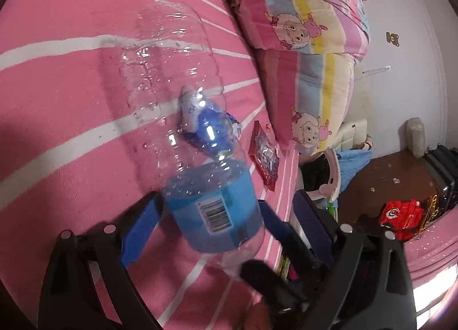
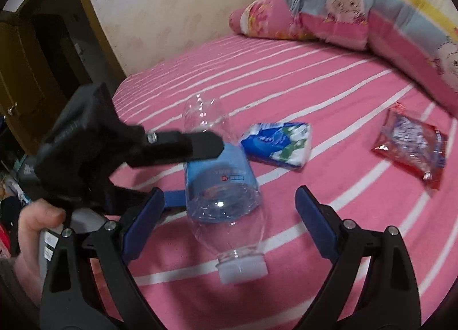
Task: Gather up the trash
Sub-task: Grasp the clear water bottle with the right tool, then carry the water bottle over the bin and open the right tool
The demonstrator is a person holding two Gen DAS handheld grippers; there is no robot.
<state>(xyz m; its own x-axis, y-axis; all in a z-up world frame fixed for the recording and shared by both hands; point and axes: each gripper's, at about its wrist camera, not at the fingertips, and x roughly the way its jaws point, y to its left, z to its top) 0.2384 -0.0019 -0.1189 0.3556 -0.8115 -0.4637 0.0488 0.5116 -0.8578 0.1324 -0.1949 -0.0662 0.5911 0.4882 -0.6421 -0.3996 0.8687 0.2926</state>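
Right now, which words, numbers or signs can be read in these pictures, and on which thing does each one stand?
None can be read.
Bottle label: a barcode, digits blurred.
Bottle label: a line of print, too blurred.
Blue and white packet: print blurred.
Red wrapper: print blurred.
Red bag: a round logo, no readable words.

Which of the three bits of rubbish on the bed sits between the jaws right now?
The clear plastic bottle with the blue label, lying on its side. The blue-and-white packet and red wrapper lie farther off, untouched.
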